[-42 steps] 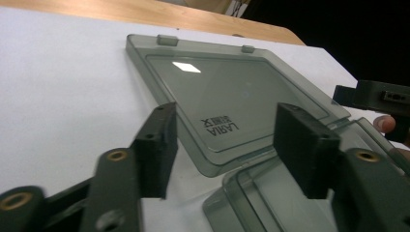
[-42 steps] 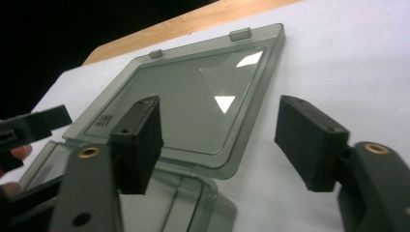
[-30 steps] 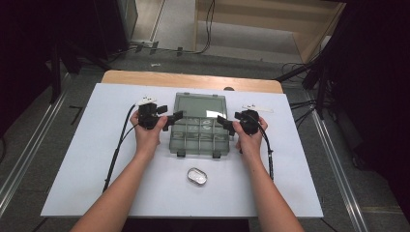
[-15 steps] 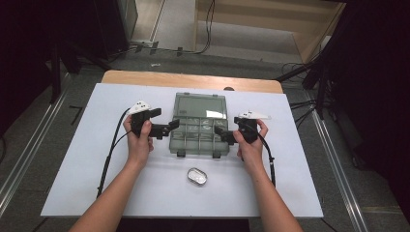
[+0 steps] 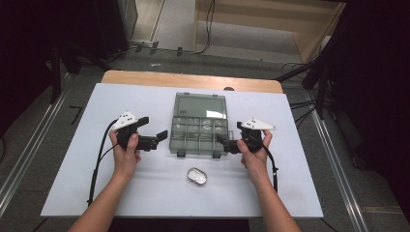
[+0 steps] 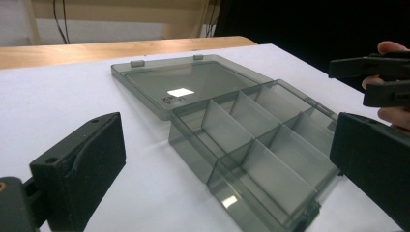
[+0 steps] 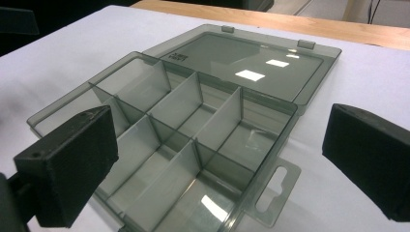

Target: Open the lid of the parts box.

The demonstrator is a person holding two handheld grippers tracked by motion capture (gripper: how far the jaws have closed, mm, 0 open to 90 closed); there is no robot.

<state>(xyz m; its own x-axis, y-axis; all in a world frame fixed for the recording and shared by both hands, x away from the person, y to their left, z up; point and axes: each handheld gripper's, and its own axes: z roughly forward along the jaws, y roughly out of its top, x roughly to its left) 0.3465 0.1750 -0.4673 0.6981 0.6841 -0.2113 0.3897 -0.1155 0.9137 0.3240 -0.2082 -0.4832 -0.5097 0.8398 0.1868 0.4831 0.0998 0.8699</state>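
While lying open, one organizer box, one tin, two grippers.

The small oval tin near the organiser box is too small to read (contents unclear); the box's near corner is cut off in both gripper views.

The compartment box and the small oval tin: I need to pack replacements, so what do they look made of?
The compartment box looks like smoky-grey transparent plastic, glossy: the white table shows through its walls, and lamps glint on its lid. The small oval tin looks like shiny metal, though it is too small to be sure.
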